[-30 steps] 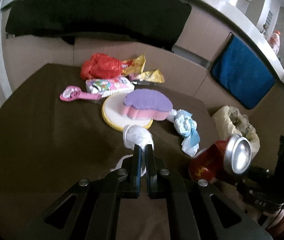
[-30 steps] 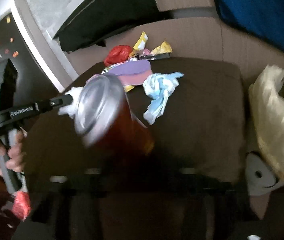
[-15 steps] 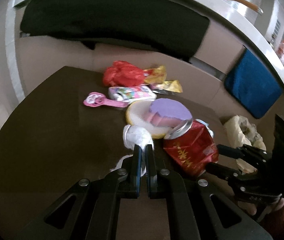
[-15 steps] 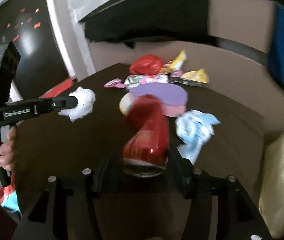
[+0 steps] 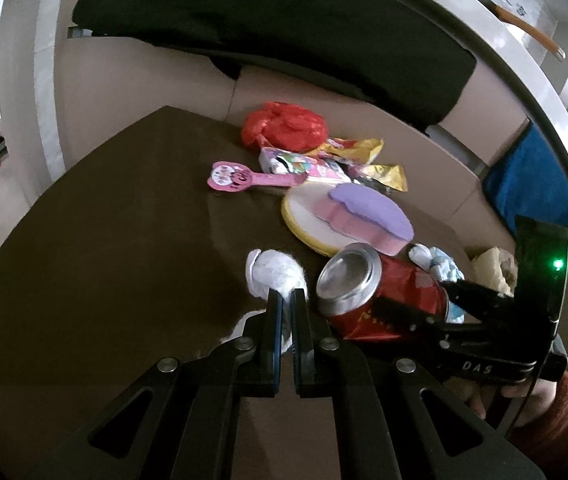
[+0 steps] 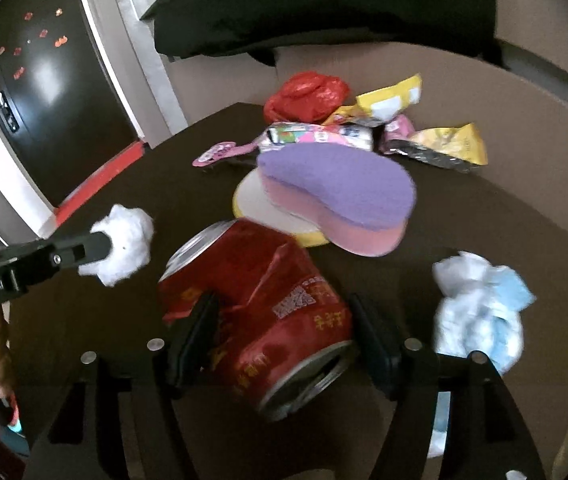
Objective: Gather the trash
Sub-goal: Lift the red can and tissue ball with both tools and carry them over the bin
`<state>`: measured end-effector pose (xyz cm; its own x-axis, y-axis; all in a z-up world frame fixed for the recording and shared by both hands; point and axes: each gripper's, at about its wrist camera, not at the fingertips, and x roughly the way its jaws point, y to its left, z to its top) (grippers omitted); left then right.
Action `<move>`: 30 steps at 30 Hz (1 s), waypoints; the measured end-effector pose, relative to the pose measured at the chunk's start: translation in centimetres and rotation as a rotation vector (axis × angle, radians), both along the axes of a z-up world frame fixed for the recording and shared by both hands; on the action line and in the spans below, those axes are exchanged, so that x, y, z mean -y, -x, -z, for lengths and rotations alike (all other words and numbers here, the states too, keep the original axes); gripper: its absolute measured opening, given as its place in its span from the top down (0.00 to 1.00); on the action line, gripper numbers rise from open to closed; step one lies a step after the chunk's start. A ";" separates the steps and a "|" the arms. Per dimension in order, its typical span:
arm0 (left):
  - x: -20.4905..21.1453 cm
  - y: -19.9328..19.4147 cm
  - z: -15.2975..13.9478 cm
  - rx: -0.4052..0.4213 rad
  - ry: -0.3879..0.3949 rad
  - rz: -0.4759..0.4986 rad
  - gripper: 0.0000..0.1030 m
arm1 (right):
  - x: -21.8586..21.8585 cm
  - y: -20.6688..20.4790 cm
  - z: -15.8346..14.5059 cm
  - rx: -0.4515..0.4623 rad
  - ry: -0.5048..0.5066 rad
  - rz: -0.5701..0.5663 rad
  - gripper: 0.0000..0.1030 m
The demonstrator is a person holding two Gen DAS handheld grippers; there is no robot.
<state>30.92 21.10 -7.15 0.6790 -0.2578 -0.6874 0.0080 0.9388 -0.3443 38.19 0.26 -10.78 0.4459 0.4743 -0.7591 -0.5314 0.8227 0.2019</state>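
Gold Chinese characters and a QR code on dented red can (image 6: 267,304), between opening right gripper (image 6: 284,332) jaws. Left gripper (image 5: 286,300), marked "GenRobot.AI", pinching white tissue wad (image 5: 273,274); purple sponge (image 6: 336,192) beyond.

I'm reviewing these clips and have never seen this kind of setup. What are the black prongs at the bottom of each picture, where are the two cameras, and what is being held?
There is no robot here. A person holds a two-finger gripper in each hand, and a fisheye camera on each one looks along its fingers, so the black prongs are that gripper's own fingers.

In the left wrist view, the left gripper is shut on a white crumpled tissue. In the right wrist view, the right gripper has a dented red drink can between its fingers; the jaws are opening and a gap shows at the pads.

On the brown table lie a purple and pink sponge on a yellow-rimmed round pad, a red plastic bag, snack wrappers, a pink paddle-shaped toy and a blue and white wad.
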 end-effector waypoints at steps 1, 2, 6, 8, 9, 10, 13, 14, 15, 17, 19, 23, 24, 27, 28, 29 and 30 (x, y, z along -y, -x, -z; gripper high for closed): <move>-0.2 0.0 0.0 0.002 0.004 -0.006 0.96 | -0.2 0.0 0.2 -0.009 -0.007 -0.005 0.37; -0.5 0.1 0.0 0.004 0.009 -0.012 0.96 | -0.3 0.1 0.4 -0.027 -0.023 -0.019 0.39; -1.2 0.7 -0.3 0.020 0.007 -0.029 0.96 | 0.5 0.7 -0.4 0.007 -0.052 -0.008 0.42; -1.0 0.9 -0.6 0.035 -0.008 -0.032 0.96 | 0.9 1.2 -1.5 0.036 -0.066 -0.004 0.42; -0.9 1.0 -0.9 0.043 -0.016 -0.034 0.96 | 1.1 1.4 -2.2 0.057 -0.065 0.003 0.42; -0.6 1.1 -1.4 0.057 -0.026 -0.034 0.96 | 1.2 1.5 -2.8 0.074 -0.057 0.011 0.42; 0.2 1.4 -2.8 0.098 -0.055 -0.034 0.96 | 1.9 1.9 -4.7 0.107 -0.032 0.033 0.42; 0.6 1.4 -3.6 0.116 -0.069 -0.034 0.96 | 2.2 2.0 -5.3 0.117 -0.028 0.041 0.42; 1.0 1.4 -4.3 0.131 -0.082 -0.035 0.96 | 2.7 2.1 -6.2 0.130 -0.026 0.053 0.42; 2.2 1.4 -6.0 0.166 -0.101 -0.030 0.96 | 3.7 2.5 -7.6 0.156 -0.031 0.073 0.42; 3.5 1.5 -7.4 0.200 -0.108 -0.016 0.96 | 5.1 2.9 -9.2 0.185 -0.040 0.095 0.42; 7.5 2.0 -10.6 0.287 -0.124 0.036 0.96 | 8.4 4.2 -12.4 0.266 -0.042 0.156 0.42; 8.5 2.1 -11.2 0.307 -0.125 0.050 0.96 | 9.5 4.6 -13.2 0.286 -0.044 0.177 0.42; 12.3 2.4 -13.1 0.361 -0.122 0.100 0.96 | 12.9 5.6 -15.2 0.332 -0.061 0.237 0.42; 13.3 2.4 -13.5 0.372 -0.123 0.112 0.96 | 13.8 5.8 -15.7 0.339 -0.064 0.253 0.42; 14.8 2.5 -13.9 0.383 -0.124 0.128 0.96 | 15.1 6.2 -16.2 0.348 -0.068 0.273 0.42; 16.3 2.4 -14.3 0.392 -0.128 0.143 0.96 | 16.7 6.7 -16.8 0.360 -0.071 0.298 0.42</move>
